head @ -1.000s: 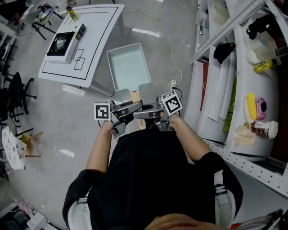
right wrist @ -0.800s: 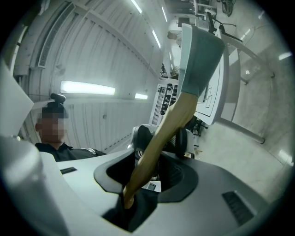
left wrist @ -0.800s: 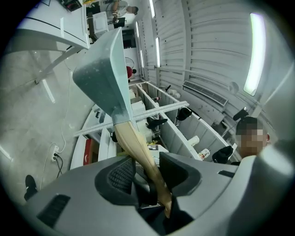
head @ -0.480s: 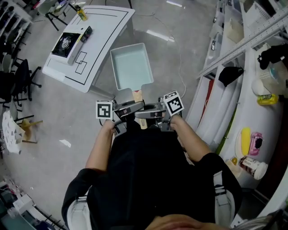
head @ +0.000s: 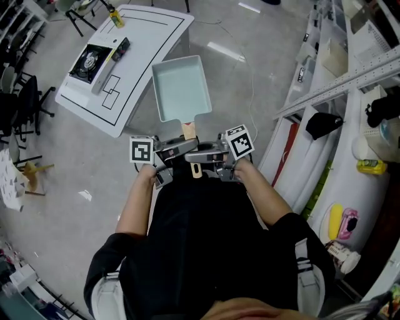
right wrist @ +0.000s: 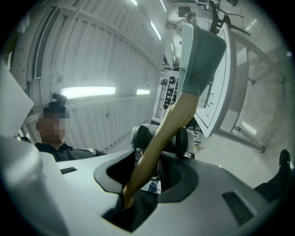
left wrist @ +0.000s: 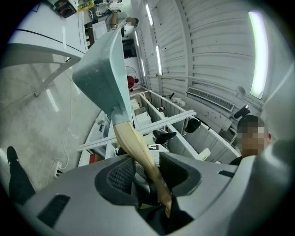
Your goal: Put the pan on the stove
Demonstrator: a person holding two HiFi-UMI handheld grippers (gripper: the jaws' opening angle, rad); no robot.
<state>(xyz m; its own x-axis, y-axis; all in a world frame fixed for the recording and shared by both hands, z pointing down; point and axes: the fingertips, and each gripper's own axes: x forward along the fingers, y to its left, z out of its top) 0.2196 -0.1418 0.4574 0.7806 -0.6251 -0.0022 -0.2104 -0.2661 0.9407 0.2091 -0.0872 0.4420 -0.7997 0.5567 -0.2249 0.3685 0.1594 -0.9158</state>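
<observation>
I hold a pale teal rectangular pan [head: 181, 87] level in front of the person, above the floor. Its wooden handle [head: 189, 132] points back at the body. My left gripper [head: 179, 149] and right gripper [head: 204, 154] are both shut on that handle from opposite sides. In the left gripper view the pan [left wrist: 99, 73] rises ahead and the handle [left wrist: 138, 152] runs down between the jaws of the left gripper [left wrist: 145, 174]. The right gripper view shows the pan [right wrist: 200, 55], the handle [right wrist: 168, 124] and the right gripper [right wrist: 150, 173] likewise. The black stove [head: 87, 60] sits on the white table [head: 147, 50], ahead left.
White shelving [head: 350, 81] with bottles and cloths lines the right side. A cable [head: 249, 75] trails over the floor ahead. Black chairs [head: 19, 103] stand at the left. A yellow bottle [head: 117, 19] lies at the table's far edge.
The person has moved on with the pan: the table and stove have shifted right, closer to the pan, and the shelves have slid away to the right. Both grips are unchanged.
</observation>
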